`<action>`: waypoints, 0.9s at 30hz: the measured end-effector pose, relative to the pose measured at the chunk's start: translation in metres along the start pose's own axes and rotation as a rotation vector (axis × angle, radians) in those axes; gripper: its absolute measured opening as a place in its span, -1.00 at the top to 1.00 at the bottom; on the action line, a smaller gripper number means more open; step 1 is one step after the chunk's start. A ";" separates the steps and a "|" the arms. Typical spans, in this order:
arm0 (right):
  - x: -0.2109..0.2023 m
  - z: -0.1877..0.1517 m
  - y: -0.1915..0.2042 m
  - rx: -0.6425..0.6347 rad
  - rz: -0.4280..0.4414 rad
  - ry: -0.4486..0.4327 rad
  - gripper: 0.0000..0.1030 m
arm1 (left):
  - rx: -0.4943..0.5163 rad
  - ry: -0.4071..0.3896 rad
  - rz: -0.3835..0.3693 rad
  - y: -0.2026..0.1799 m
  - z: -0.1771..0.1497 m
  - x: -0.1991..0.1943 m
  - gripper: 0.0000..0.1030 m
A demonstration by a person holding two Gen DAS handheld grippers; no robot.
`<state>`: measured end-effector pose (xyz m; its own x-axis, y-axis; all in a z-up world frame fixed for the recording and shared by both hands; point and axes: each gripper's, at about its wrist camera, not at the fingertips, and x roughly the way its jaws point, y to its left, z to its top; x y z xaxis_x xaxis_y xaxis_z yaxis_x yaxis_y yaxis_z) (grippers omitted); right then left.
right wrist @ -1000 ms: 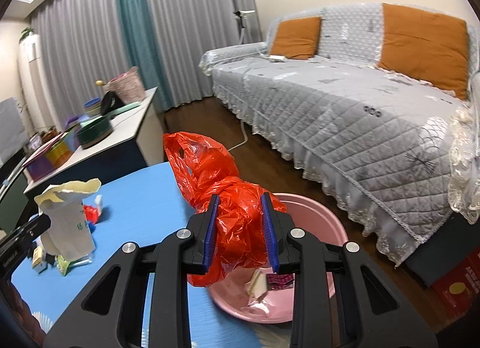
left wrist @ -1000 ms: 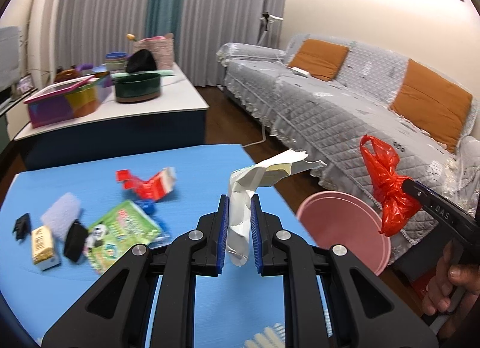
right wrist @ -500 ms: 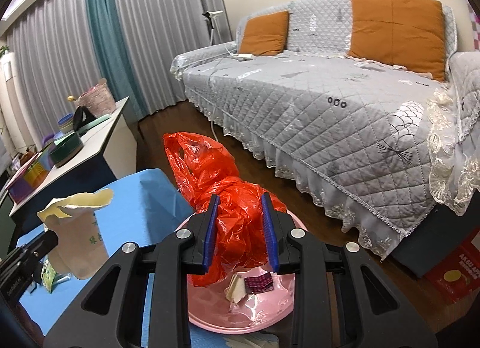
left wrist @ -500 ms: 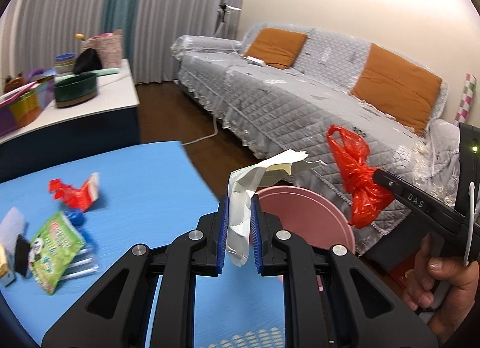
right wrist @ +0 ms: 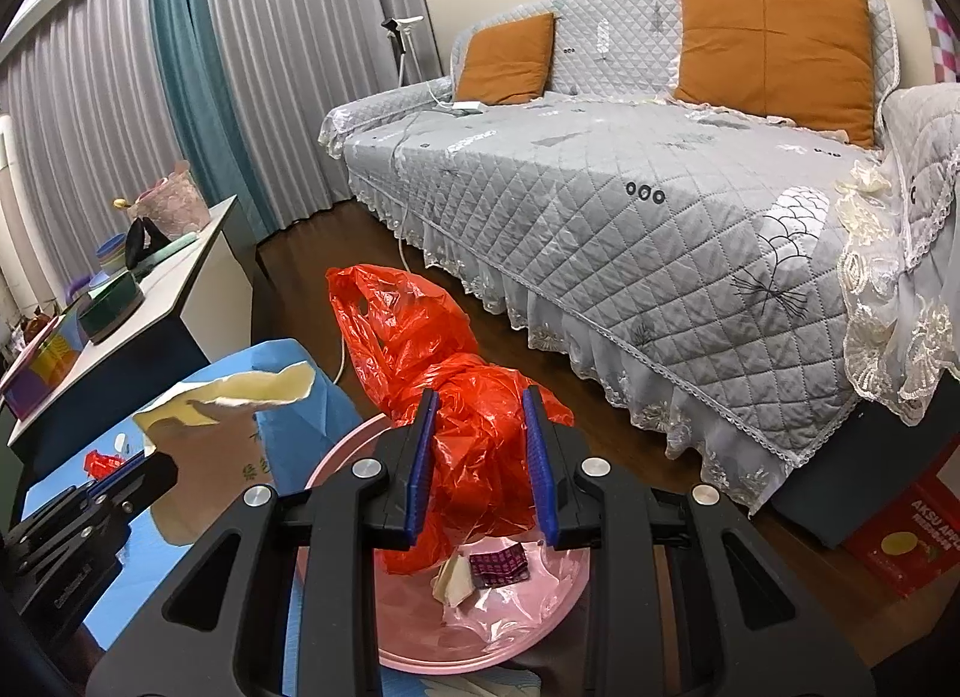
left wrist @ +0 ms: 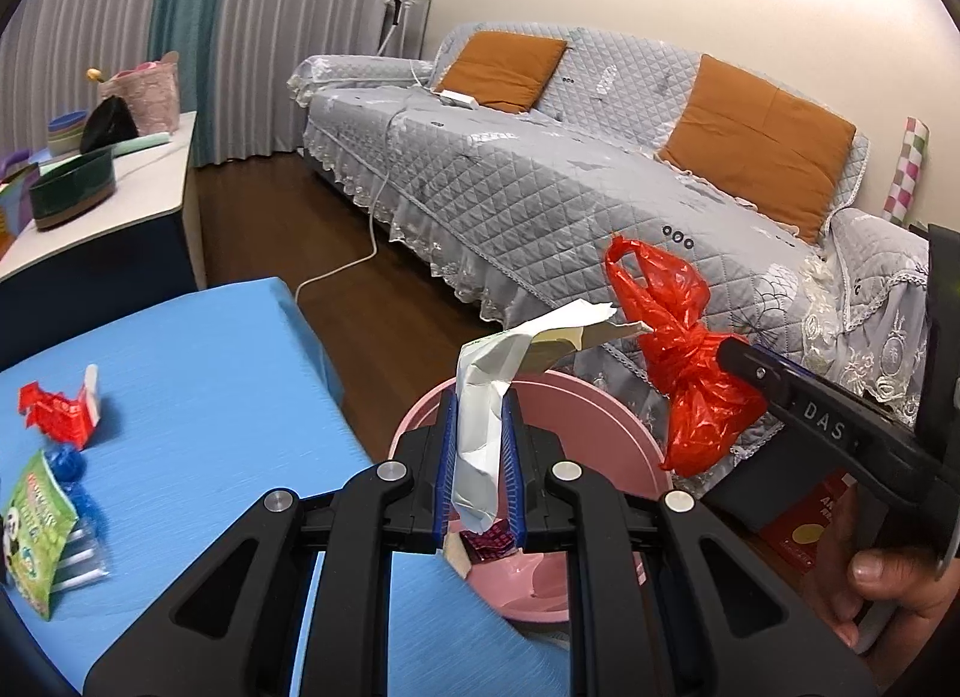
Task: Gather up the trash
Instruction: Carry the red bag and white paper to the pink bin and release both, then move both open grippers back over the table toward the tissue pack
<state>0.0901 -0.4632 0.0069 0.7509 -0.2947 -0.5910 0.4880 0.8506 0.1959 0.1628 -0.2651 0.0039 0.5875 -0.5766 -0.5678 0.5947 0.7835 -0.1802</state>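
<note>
Both tools have swung over the pink basin [left wrist: 600, 415], left tool [left wrist: 478, 460] pinching torn wrapper [left wrist: 480, 397], right tool [right wrist: 480, 460] red bag [right wrist: 468, 397]

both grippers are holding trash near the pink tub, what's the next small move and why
Probably open the right gripper: its red bag already hangs over the pink tub, so it should drop in. The left gripper's paper bag can follow.

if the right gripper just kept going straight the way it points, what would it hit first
Probably the pink basin: the right gripper, shut on the red plastic bag, points down over its bowl, so the bag's hanging end would touch first. Depth is hard to judge.
</note>
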 end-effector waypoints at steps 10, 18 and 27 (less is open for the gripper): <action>0.015 -0.006 -0.004 0.012 -0.004 0.080 -0.05 | -0.045 0.043 -0.027 0.009 -0.001 0.006 0.29; 0.009 -0.006 0.006 -0.002 0.007 0.064 -0.05 | -0.050 0.021 -0.015 0.016 -0.002 -0.015 0.29; -0.004 -0.007 0.034 -0.045 0.060 0.024 0.02 | -0.070 -0.036 0.035 0.035 0.002 -0.060 0.31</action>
<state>0.1007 -0.4303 0.0104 0.7668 -0.2324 -0.5983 0.4217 0.8851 0.1967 0.1494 -0.2033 0.0333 0.6274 -0.5559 -0.5453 0.5344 0.8167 -0.2177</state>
